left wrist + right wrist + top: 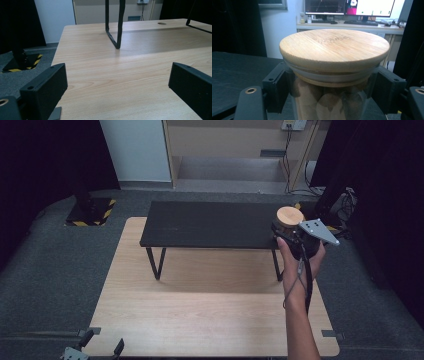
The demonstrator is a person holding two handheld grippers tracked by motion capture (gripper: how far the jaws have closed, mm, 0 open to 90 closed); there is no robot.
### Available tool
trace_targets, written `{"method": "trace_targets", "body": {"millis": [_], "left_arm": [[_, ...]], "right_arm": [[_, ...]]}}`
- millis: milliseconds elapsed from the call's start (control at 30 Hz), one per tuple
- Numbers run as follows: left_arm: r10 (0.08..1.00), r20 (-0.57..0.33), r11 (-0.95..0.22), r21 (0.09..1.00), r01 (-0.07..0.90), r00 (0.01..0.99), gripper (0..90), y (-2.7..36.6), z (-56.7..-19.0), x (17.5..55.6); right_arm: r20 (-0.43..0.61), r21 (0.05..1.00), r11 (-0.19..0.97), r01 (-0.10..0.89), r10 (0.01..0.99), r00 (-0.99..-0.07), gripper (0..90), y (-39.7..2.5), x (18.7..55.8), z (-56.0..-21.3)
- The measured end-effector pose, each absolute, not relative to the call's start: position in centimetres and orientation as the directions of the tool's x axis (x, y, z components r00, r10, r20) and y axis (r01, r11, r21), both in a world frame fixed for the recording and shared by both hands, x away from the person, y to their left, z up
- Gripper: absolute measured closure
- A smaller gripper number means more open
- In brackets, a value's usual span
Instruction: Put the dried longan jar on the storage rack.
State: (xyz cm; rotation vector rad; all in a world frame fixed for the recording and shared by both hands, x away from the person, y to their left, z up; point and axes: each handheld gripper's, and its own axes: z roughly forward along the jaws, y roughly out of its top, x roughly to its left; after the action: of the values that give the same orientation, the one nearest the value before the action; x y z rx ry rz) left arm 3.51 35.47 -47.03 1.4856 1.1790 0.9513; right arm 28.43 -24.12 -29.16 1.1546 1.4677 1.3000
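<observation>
A glass jar [329, 102] with a round wooden lid [334, 47] and brown contents sits between the jaws of my right gripper [332, 85], which is shut on it just below the lid. From above, the jar [290, 216] is at the right end of a low black shelf [210, 224], with a hand around the right gripper [300, 237]. Whether the jar rests on the shelf or hangs just above it, I cannot tell. My left gripper [92, 347] lies at the table's near left corner, jaws open and nothing between them [117, 75].
The black shelf stands on thin metal legs [117, 30] across the far half of a light wooden table [200, 315]. Grey carpet surrounds the table. A yellow-and-black striped base [92, 212] is at the far left, and cables [345, 200] at the far right.
</observation>
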Motion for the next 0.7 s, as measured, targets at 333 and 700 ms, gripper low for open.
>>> {"method": "trace_targets", "body": {"millis": [333,700], "left_arm": [[0.977,0.001,-0.049,0.974,0.22,0.214,0.8,35.7,-47.1,3.8],[0.979,0.003,-0.049,0.974,0.222,0.203,0.8,36.0,-47.1,4.2]], "right_arm": [[-0.02,0.988,0.051,0.149,0.978,-0.207,25.6,-24.0,32.1,-29.5],[-0.004,0.986,0.038,0.163,0.978,-0.206,25.7,-24.5,33.2,-30.8]]}}
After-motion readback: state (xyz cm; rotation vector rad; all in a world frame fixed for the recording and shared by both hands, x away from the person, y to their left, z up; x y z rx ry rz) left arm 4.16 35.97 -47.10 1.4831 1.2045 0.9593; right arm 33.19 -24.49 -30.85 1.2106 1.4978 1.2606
